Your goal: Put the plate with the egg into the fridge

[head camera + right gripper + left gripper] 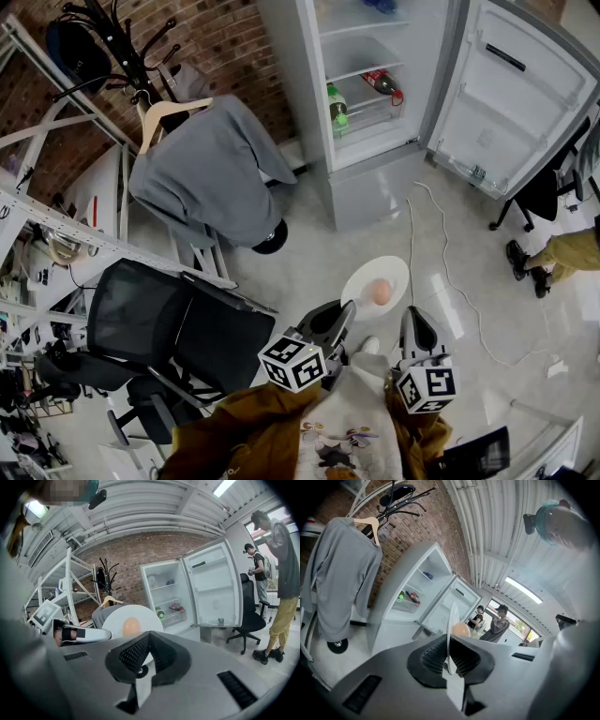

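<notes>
A white plate (367,277) carrying a tan egg (381,292) hangs over the pale floor, in front of the open fridge (375,141). My left gripper (348,308) is shut on the plate's left rim. In the left gripper view the plate (451,620) stands edge-on between the jaws of the left gripper (450,656), with the egg (461,630) beside it. My right gripper (412,315) is shut, its tips by the plate's near right rim; whether they touch it I cannot tell. The right gripper view shows the plate (117,618) and egg (131,626) face-on beyond the right gripper (140,662).
The fridge door (511,94) swings wide to the right. A green bottle (337,105) and a red-labelled bottle (382,82) lie on its shelves. A grey garment (211,169) hangs at left above a black office chair (178,323). A white cable (441,253) crosses the floor. A person (562,253) stands at right.
</notes>
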`<state>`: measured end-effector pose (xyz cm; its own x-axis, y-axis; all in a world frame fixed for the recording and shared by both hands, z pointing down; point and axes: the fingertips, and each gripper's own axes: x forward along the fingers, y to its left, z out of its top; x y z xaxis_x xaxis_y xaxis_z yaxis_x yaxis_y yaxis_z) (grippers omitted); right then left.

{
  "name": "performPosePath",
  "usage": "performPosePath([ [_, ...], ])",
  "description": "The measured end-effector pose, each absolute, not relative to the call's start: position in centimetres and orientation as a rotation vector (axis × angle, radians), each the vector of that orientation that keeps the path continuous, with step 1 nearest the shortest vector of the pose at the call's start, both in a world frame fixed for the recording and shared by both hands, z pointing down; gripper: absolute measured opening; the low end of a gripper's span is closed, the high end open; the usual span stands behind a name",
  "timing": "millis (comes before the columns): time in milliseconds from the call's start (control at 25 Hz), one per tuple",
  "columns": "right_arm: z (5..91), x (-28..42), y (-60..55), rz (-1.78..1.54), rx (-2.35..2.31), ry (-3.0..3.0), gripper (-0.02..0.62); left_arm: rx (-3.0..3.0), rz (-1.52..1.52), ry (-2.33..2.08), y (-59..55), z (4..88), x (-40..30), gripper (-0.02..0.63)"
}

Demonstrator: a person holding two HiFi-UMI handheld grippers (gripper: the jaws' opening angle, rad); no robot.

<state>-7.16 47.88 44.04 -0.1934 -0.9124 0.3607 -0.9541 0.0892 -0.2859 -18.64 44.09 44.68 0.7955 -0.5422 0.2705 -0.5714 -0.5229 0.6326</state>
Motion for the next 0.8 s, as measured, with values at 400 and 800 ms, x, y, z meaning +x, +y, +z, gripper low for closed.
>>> performPosePath([
  [400, 43.7, -6.0, 45.6, 0.641, 1.970, -2.274, 0.006, 2.299, 0.031, -0.804, 41.8, 44.4, -16.8, 0.014],
  [800, 43.6, -5.0, 46.3, 0.638, 1.965, -2.323, 0.006, 2.285, 0.044, -0.811, 42.4, 45.0, -15.5, 0.014],
])
